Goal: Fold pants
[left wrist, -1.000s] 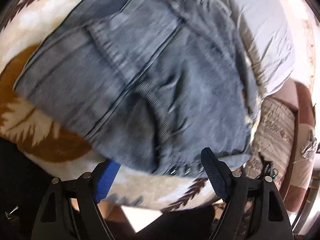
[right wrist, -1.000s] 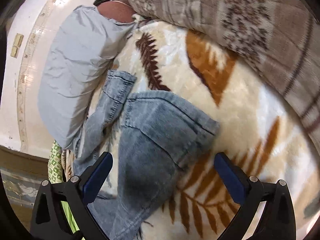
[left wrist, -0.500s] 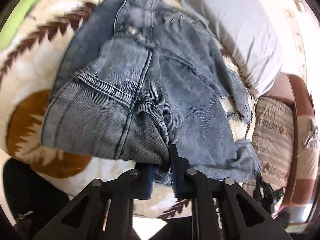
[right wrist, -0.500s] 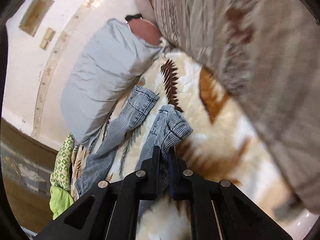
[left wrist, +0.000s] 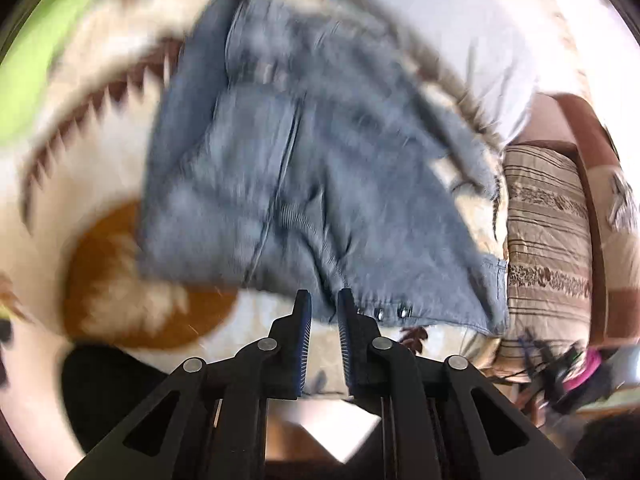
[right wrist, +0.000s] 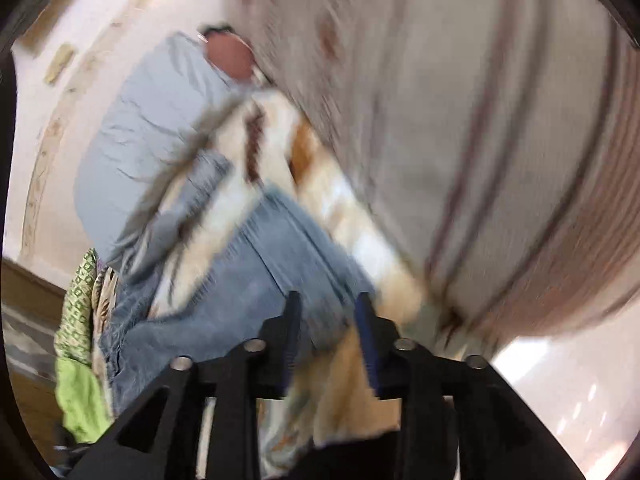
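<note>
Blue denim jeans (left wrist: 304, 168) lie bunched on a cream blanket (left wrist: 120, 184) with brown leaf prints. My left gripper (left wrist: 324, 308) sits at the near waistband edge, by the metal studs, with its jaws a narrow gap apart and the denim edge just at the tips. In the right wrist view a jeans leg (right wrist: 280, 264) runs toward my right gripper (right wrist: 326, 312), whose jaws are partly apart with the leg hem between them. Both views are motion-blurred.
A grey pillow (left wrist: 452, 36) lies beyond the jeans, also in the right wrist view (right wrist: 148, 136). A striped beige cushion (left wrist: 548, 232) is at the right and fills the right wrist view's upper right (right wrist: 480, 120). Green cloth (right wrist: 76, 360) hangs at the left.
Both grippers closed onto the jeans half a second ago. Now both have their jaws slightly apart again and the cameras are moving, with the denim shifted.
</note>
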`<state>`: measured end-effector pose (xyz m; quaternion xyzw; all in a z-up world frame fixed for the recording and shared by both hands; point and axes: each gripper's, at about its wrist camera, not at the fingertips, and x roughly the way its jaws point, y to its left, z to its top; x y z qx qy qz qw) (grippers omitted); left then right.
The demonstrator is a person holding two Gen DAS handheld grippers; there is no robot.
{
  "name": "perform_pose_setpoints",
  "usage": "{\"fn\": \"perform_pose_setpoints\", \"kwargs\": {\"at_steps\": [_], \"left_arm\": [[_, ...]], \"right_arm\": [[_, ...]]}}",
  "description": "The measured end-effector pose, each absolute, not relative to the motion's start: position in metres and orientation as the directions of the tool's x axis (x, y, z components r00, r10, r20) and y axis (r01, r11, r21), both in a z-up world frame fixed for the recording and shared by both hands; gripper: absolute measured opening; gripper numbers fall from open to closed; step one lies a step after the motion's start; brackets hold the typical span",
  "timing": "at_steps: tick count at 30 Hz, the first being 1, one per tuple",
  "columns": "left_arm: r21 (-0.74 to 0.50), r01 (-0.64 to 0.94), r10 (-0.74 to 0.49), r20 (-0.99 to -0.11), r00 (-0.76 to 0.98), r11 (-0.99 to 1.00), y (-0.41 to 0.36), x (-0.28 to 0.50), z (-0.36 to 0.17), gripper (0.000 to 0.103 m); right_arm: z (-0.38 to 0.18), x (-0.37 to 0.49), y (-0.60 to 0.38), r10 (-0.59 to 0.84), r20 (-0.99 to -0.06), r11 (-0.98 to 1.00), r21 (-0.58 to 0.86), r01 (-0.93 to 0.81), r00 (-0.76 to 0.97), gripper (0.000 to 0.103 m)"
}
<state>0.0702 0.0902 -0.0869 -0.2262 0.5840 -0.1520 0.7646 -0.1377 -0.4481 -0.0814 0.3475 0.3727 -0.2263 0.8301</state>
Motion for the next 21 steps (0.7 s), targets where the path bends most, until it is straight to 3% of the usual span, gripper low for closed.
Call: {"fn": "perform_pose_setpoints", "kwargs": {"at_steps": [1, 2, 3, 4, 8, 14, 15, 16, 17, 19, 21], "left_arm": [[-0.506, -0.017, -0.477, -0.823, 0.31, 0.862, 0.095, 0.076, -0.076, 0.027], [-0.496, -0.019, -0.462, -0.823, 0.33, 0.868, 0.098, 0.082, -0.07, 0.035], [-0.476, -0.033, -0.435, -0.827, 0.357, 0.879, 0.101, 0.093, -0.067, 0.05], [-0.462, -0.044, -0.415, -0.831, 0.369, 0.886, 0.108, 0.097, -0.065, 0.054], [-0.445, -0.114, -0.398, -0.869, 0.295, 0.888, 0.091, 0.144, -0.09, 0.054], [-0.403, -0.118, -0.371, -0.902, 0.22, 0.908, 0.062, 0.168, -0.117, 0.053], [-0.406, -0.108, -0.378, -0.902, 0.209, 0.908, 0.055, 0.174, -0.123, 0.051], [-0.401, -0.097, -0.377, -0.904, 0.203, 0.911, 0.049, 0.177, -0.126, 0.043], [-0.397, -0.086, -0.374, -0.904, 0.206, 0.914, 0.046, 0.178, -0.125, 0.038], [-0.407, -0.046, -0.389, -0.896, 0.213, 0.912, 0.036, 0.18, -0.12, 0.029], [-0.373, -0.032, -0.356, -0.906, 0.228, 0.927, 0.028, 0.186, -0.121, 0.029]], "right_arm": [[-0.072, -0.133, -0.449, -0.141, -0.762, 0.677, 0.391, 0.623, 0.632, 0.058], [-0.06, -0.121, -0.45, -0.162, -0.74, 0.707, 0.374, 0.6, 0.652, 0.064], [-0.056, -0.112, -0.451, -0.16, -0.731, 0.725, 0.369, 0.582, 0.663, 0.071], [-0.056, -0.096, -0.453, -0.144, -0.729, 0.746, 0.364, 0.557, 0.669, 0.071], [-0.089, -0.026, -0.463, -0.027, -0.789, 0.774, 0.372, 0.513, 0.613, 0.07], [-0.141, 0.025, -0.477, -0.056, -0.88, 0.781, 0.256, 0.569, 0.472, 0.071], [-0.144, 0.027, -0.473, -0.063, -0.884, 0.797, 0.235, 0.556, 0.463, 0.061], [-0.143, 0.031, -0.465, -0.076, -0.881, 0.824, 0.209, 0.527, 0.468, 0.025], [-0.139, 0.035, -0.457, -0.099, -0.88, 0.862, 0.158, 0.483, 0.465, 0.018], [-0.125, 0.036, -0.446, -0.139, -0.869, 0.899, 0.09, 0.428, 0.475, 0.017], [-0.107, 0.03, -0.449, -0.173, -0.828, 0.899, 0.089, 0.428, 0.534, 0.017]]}}
